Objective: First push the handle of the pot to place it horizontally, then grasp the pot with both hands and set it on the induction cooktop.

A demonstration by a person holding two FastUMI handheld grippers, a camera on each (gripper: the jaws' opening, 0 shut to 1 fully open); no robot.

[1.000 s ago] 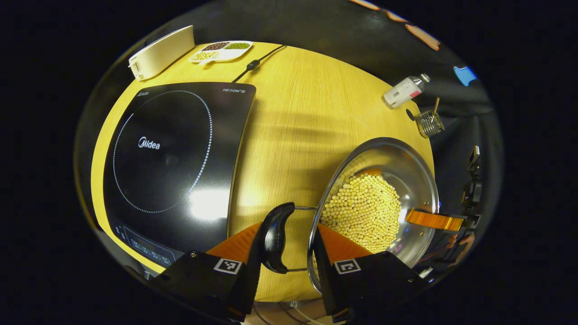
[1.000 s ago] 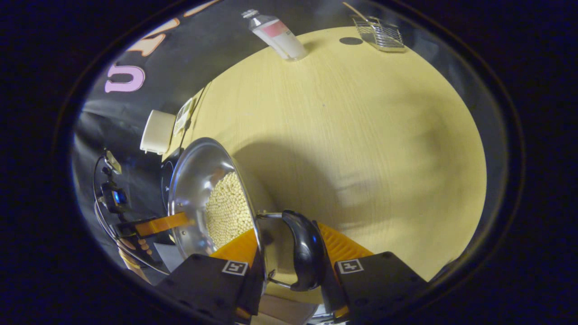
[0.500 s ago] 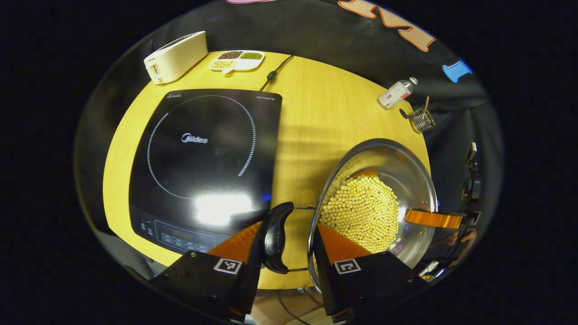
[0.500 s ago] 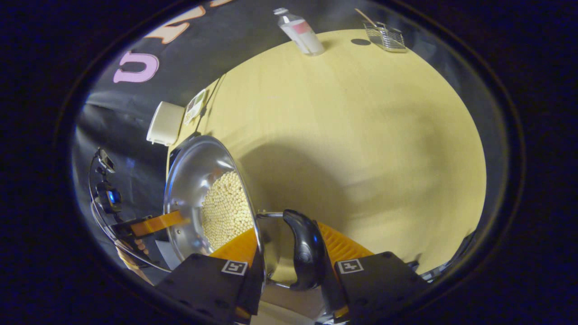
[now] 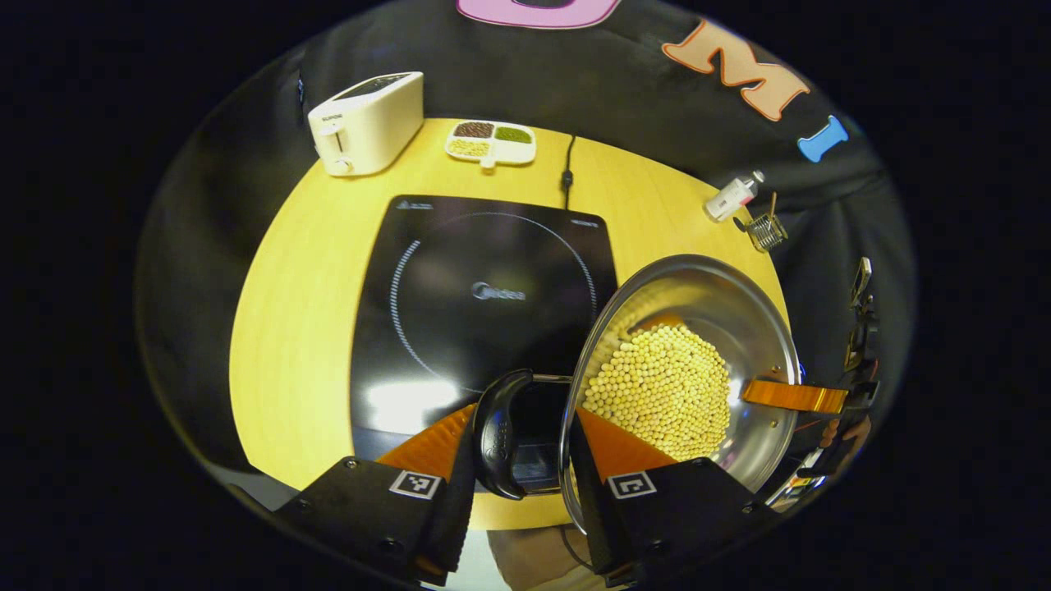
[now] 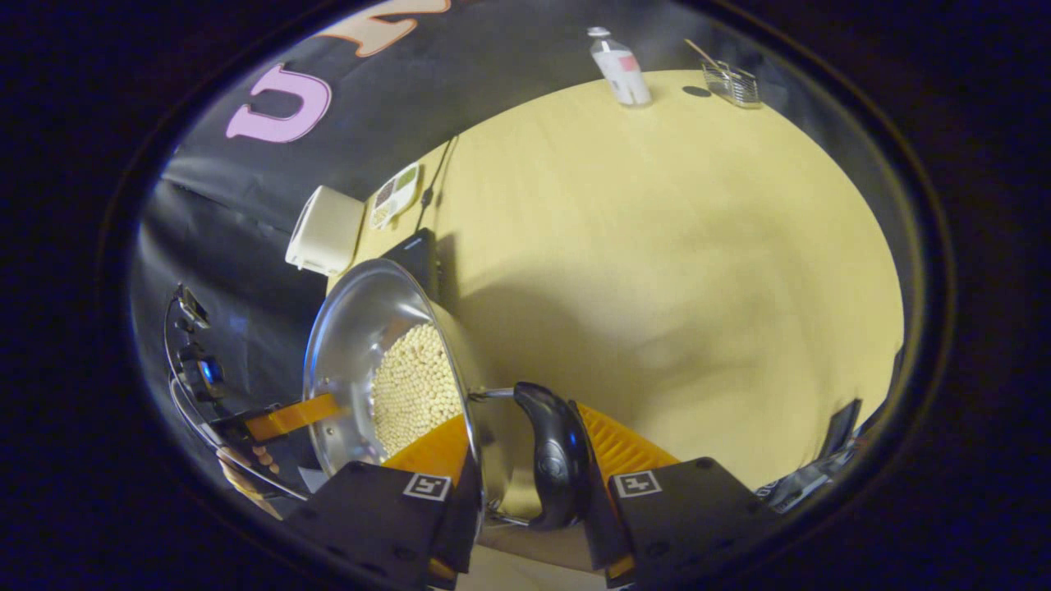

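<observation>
A steel pot [image 5: 739,312] holding yellow beans [image 5: 665,386] hangs in the air between both grippers. My left gripper [image 5: 525,410] is shut on its near side, one finger outside the black side handle [image 5: 499,435] and the other inside the wall. On the far rim the other gripper's finger [image 5: 792,396] shows, with a hand [image 5: 846,431] behind it. In the right gripper view my right gripper [image 6: 521,419] is shut the same way on the opposite handle [image 6: 554,460] and the wall of the pot [image 6: 353,328]. The black induction cooktop [image 5: 476,287] lies just left of the pot, partly beneath its handle.
The wooden table [image 5: 296,328] carries a white appliance [image 5: 367,121], a divided dish [image 5: 490,141] and the cooktop's cord [image 5: 566,164] at the back. A bottle [image 5: 731,197] and a wire basket [image 5: 765,231] stand at the back right.
Both grippers have carried the pot leftward and higher. The cooktop, earlier well to the pot's left, now lies partly under its left handle.
</observation>
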